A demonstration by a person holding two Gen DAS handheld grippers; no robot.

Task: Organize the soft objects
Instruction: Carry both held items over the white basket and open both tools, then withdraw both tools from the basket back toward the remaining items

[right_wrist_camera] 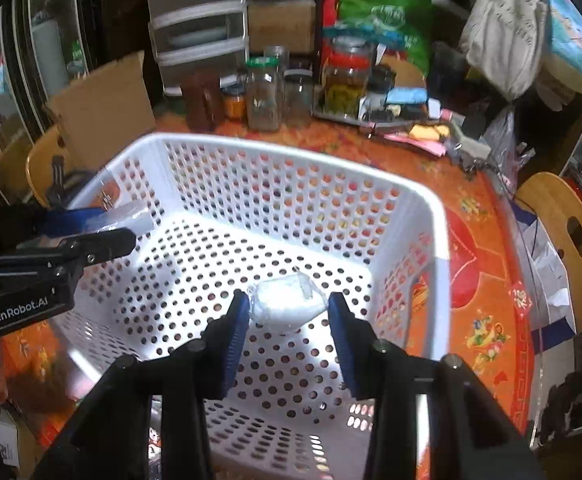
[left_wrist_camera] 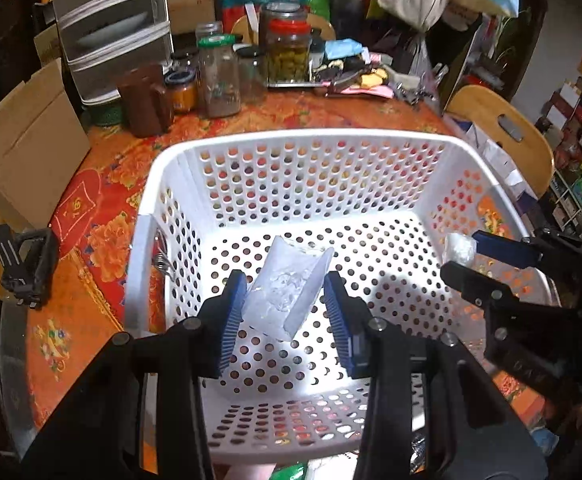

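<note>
A white perforated basket [left_wrist_camera: 303, 136] [right_wrist_camera: 419, 196] stands on the orange flowered table. My left gripper [left_wrist_camera: 287, 300] holds a flat white plastic-wrapped pack [left_wrist_camera: 287, 292] between its blue pads, over the basket's inside; it also shows in the right wrist view [right_wrist_camera: 131, 218]. My right gripper [right_wrist_camera: 289, 312] holds a rounded white plastic-wrapped pack [right_wrist_camera: 287, 304] over the basket floor; that pack shows in the left wrist view [left_wrist_camera: 459, 246] at the basket's right wall. Both sets of jaws stand wide around their packs.
Glass jars [left_wrist_camera: 219, 76] and a brown jug [left_wrist_camera: 147, 100] stand behind the basket. A cardboard box [left_wrist_camera: 23, 148] lies at the left. Wooden chairs [left_wrist_camera: 503, 128] [right_wrist_camera: 567, 236] stand at the table's right side. A black clip [left_wrist_camera: 27, 264] lies left of the basket.
</note>
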